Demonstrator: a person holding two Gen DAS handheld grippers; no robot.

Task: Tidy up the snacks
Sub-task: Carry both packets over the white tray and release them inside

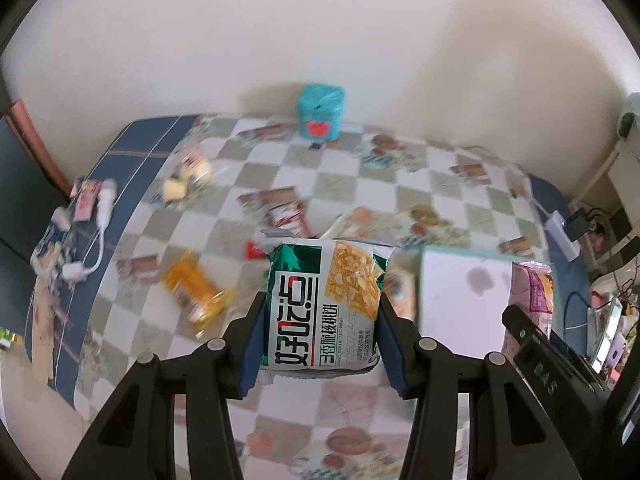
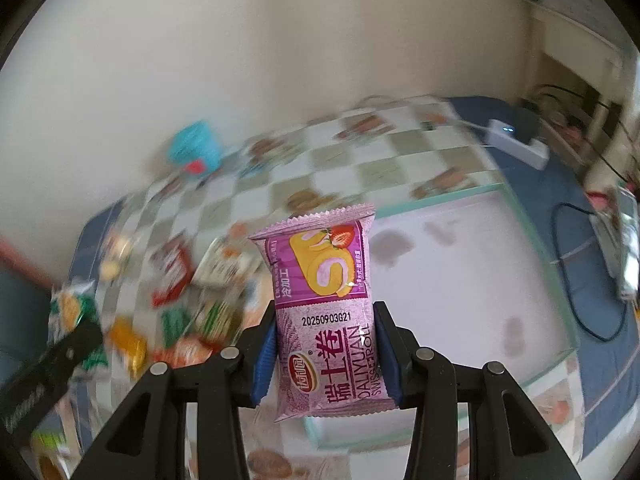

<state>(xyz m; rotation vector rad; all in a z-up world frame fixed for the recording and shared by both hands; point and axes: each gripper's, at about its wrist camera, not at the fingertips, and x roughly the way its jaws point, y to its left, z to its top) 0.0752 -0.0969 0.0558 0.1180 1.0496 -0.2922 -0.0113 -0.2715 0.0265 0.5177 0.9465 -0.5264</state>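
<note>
My left gripper (image 1: 320, 320) is shut on a green and white walnut-cake packet (image 1: 324, 304), held upright above the checked tablecloth (image 1: 280, 172). My right gripper (image 2: 325, 344) is shut on a pink Swiss-roll packet (image 2: 326, 320), lifted over a white tray with a teal rim (image 2: 460, 264). In the left wrist view that tray (image 1: 464, 292) lies to the right, with the pink packet (image 1: 532, 292) and the right gripper's black body beside it. Loose snacks lie on the cloth: an orange packet (image 1: 192, 288), a red packet (image 1: 286, 216), a clear bag of small cakes (image 1: 184, 180).
A teal tin (image 1: 320, 114) stands at the table's far edge by the wall. A white charger and cable (image 1: 96, 216) lie on the blue cloth at left. A white power strip (image 2: 516, 144) and black cables (image 2: 588, 280) sit at right. Several mixed packets (image 2: 180, 280) crowd the tray's left.
</note>
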